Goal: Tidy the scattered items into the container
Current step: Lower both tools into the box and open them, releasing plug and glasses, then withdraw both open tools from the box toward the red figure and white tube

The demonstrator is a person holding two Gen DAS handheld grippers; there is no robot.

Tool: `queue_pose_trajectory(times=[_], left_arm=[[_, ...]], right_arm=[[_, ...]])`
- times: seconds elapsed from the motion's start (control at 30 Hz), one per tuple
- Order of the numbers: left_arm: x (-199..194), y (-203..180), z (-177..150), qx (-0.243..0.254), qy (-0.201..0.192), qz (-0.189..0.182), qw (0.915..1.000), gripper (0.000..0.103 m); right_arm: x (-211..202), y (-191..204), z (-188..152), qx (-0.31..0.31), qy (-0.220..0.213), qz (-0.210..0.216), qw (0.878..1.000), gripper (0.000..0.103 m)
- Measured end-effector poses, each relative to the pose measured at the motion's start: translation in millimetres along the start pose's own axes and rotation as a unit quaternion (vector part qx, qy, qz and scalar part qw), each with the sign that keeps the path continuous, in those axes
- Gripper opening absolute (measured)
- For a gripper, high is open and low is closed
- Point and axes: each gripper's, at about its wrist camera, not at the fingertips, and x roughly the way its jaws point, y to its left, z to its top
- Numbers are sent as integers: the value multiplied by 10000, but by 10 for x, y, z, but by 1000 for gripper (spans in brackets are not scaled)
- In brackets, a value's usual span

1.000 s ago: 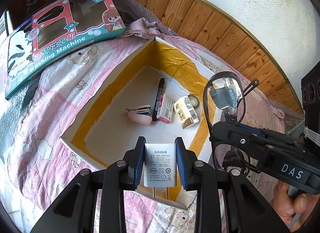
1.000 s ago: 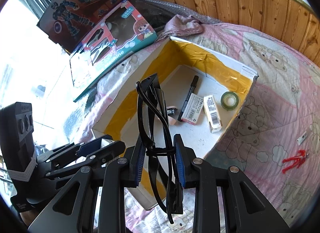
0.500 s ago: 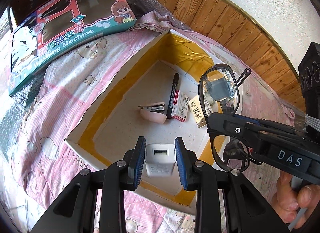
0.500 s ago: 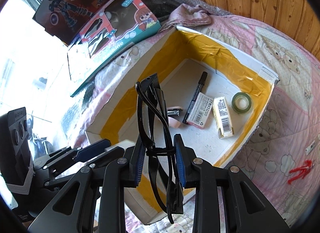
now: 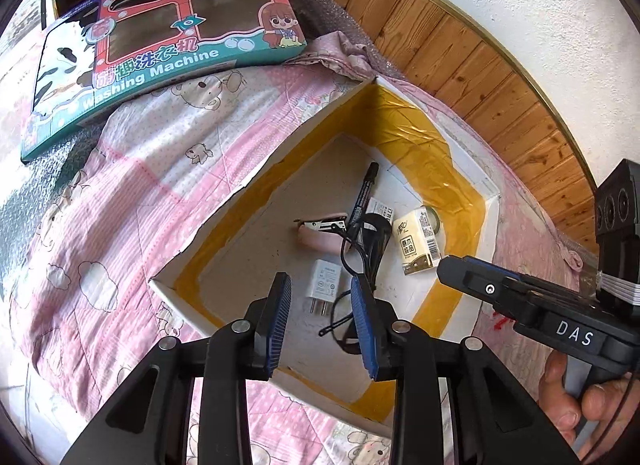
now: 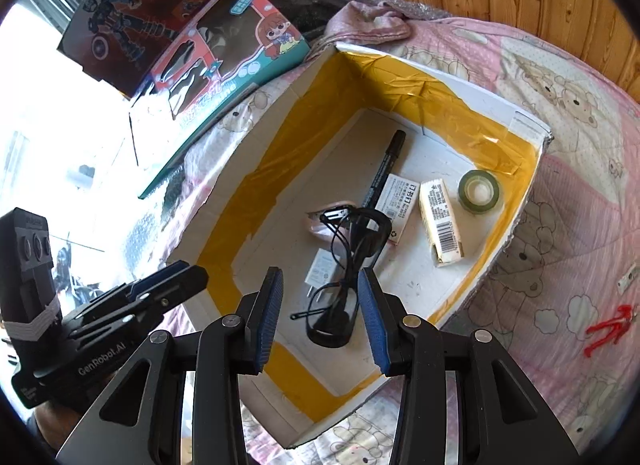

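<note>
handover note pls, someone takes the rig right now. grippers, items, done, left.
Left gripper: jaws open, empty, above the near end of the white cardboard box with yellow tape lining.
Right gripper: jaws open, empty, above the same end.
In the box: white plug-in charger, black-framed glasses, black marker pen, pink stapler, two small printed cartons, tape roll.
Done: charger and glasses are in.
Left: red plastic figure and a small pale item beside it lie on the pink quilt, outside the box.
</note>
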Motion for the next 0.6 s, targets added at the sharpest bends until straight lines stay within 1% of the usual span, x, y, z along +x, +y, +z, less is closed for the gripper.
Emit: queue_pose_trajectory(times=[0.2,0.3,0.37,0.47,0.6], left_arm=[[-132,-52,-30,40,-40,-6,10000,33],[-217,-110,-65,26,-33,55,10000,33],[-270,-154,-95,35,-41,81,10000,33],[-318,-201,-145,77,-12,74,9999,33],[-355,-309,-218,215,49,73,9997,33]], right_arm=[[-133,-27,-117,105,-50,76,9999,43],[-166,-3,-186,169,55,87,9998,43],[-221,74,-216,106,78,132,9998,43],[-333,180,-260,-47,-12,-38,10000,43],[-468,93,-358,102,-132,-48,9998,43]])
